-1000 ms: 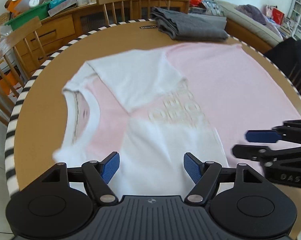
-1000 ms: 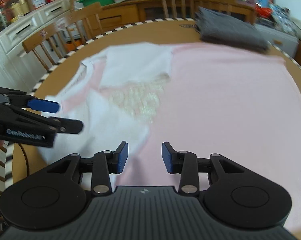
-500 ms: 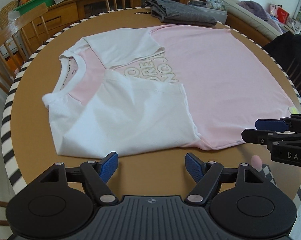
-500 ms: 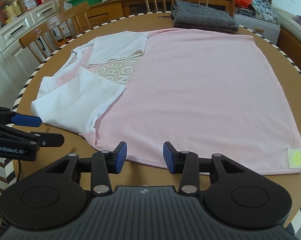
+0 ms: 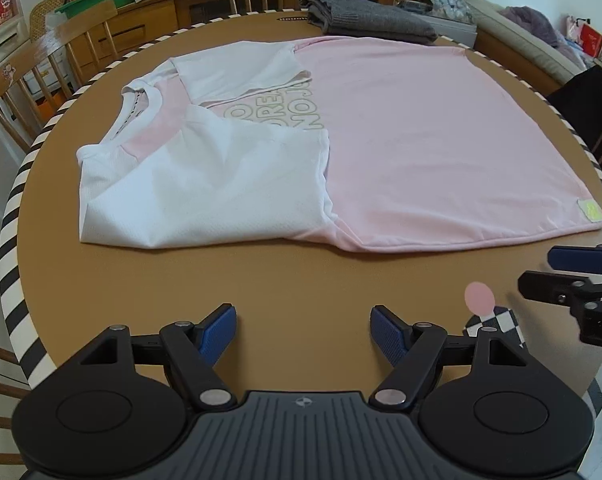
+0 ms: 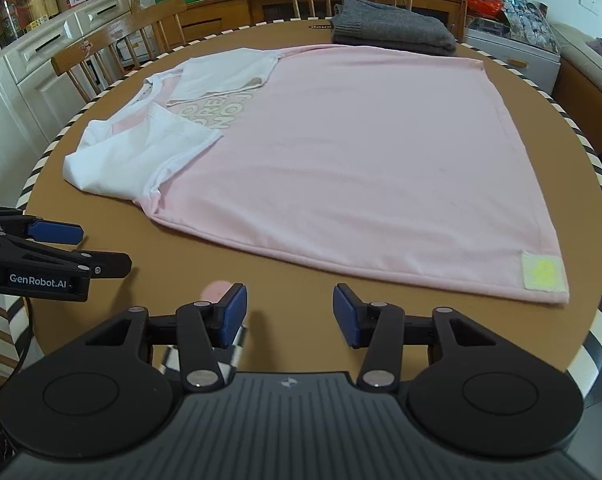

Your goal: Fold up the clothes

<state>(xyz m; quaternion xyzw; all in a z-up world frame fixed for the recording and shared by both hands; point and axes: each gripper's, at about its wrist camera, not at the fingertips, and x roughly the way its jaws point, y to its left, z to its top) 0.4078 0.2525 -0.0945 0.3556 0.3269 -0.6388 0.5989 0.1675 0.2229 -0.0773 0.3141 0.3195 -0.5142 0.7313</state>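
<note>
I find both tongs over the bare near strip of the round desk (image 5: 293, 280), short of the shirt's near edge. The left tongs (image 5: 303, 330) stand wide apart with nothing between the pads. The right tongs (image 6: 289, 316) are opening, also with nothing between them. A clear brown band runs between the two tools and the cloth. The desk rim (image 5: 9, 216) carries black and white stripes, and a small pink dot (image 5: 479, 298) sits on the surface near the front.

The pink T-shirt (image 6: 361, 168) lies flat across the middle of the desk, collar toward the left, hem toward the right. Both white sleeves are folded in over the chest; the near one (image 5: 221, 192) covers part of the print. The near hem runs straight, with a yellow-green patch (image 6: 543, 274) at its corner.

A folded grey garment (image 6: 393, 30) rests at the far edge, touching or just beside the shirt. Wooden chairs (image 6: 117, 56) stand close around the far rim.

Readable writing: "GenRobot.AI" on the left tool in the right wrist view. The chest print shows only partial letters.
</note>
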